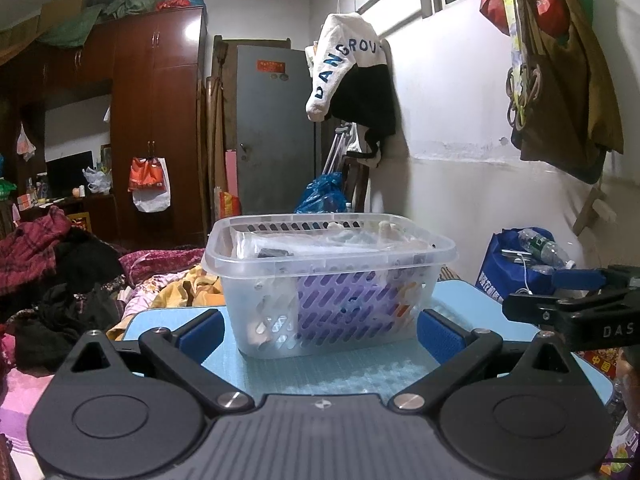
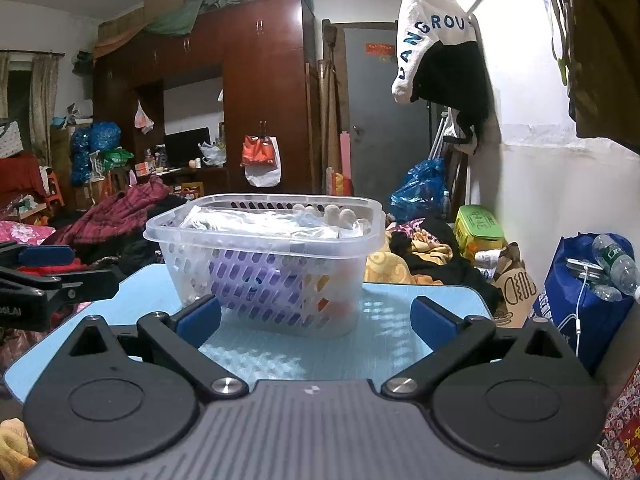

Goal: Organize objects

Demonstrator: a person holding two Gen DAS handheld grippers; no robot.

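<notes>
A clear plastic basket (image 1: 332, 264) with slotted walls stands on a light blue table (image 1: 360, 372). It holds several wrapped items, among them a purple pack and clear bags. My left gripper (image 1: 320, 330) is open just in front of the basket, its blue pads level with the basket's two lower corners and holding nothing. In the right wrist view the same basket (image 2: 264, 256) sits a little left of centre on the table (image 2: 400, 320). My right gripper (image 2: 316, 316) is also open and empty, close to the basket's front. Each gripper shows at the other view's edge.
A bed heaped with clothes and blankets (image 2: 120, 216) lies behind and left of the table. A blue bag with a water bottle (image 2: 592, 292) stands at the right by the white wall. A green box (image 2: 478, 232), a dark wardrobe (image 1: 156, 120) and hanging clothes (image 1: 352, 76) are beyond.
</notes>
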